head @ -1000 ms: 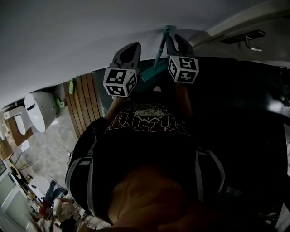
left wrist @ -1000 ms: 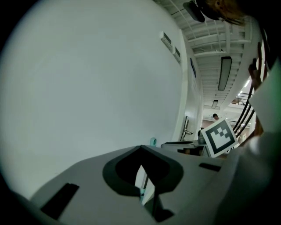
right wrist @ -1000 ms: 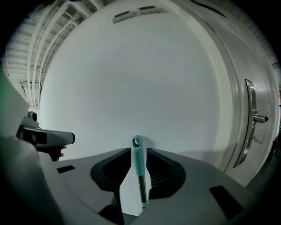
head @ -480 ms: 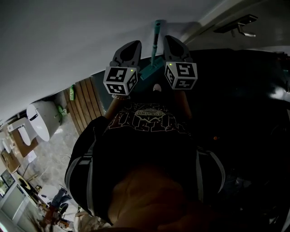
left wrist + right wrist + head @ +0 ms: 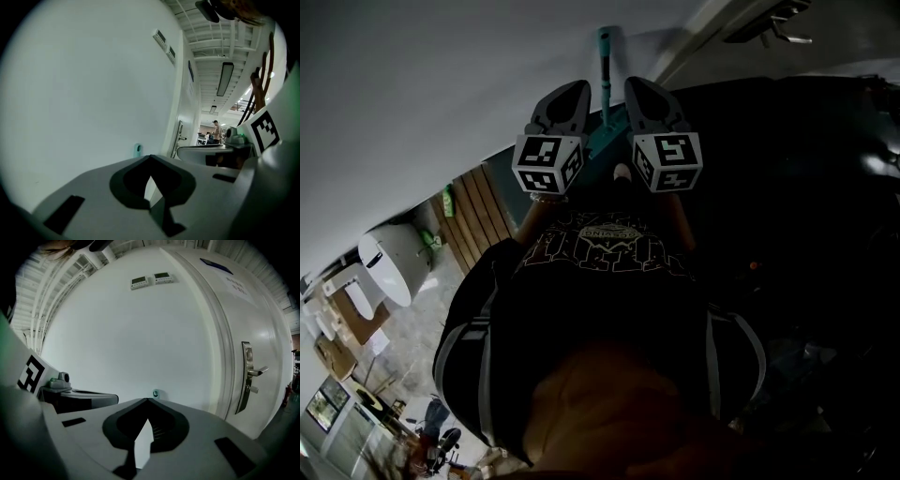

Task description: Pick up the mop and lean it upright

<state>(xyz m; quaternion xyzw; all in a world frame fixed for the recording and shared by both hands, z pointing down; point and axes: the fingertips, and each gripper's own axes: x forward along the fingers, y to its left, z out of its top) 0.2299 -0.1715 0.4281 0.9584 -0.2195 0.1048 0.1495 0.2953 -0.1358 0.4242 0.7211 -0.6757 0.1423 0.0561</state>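
**Mop let go, leaning on the wall**

We begin with the wall (image 5: 431, 84). It fills the upper left of the head view and faces both gripper views, with a door (image 5: 255, 362) on its right. The mop (image 5: 603, 103) leans against that wall, and its teal handle (image 5: 604, 56) is near upright. 1 second ago the handle was tilted and ran close beside the right gripper. Now it stands straighter, in the gap between the 2 grippers and apart from both.

The left gripper (image 5: 572, 91) is just left of the handle and the right gripper (image 5: 639, 86) just right of it. Both point at the wall and neither touches the mop.

The right jaws have just closed. Their tips meet with nothing between them, and the top of the handle shows beyond them against the wall. The left jaws are also closed and empty.

We judge that the mop has been released and rests on its own, so the task looks all but done. Its foot is largely hidden from us, so we cannot say how firmly it sits. It could still slide along the smooth wall.
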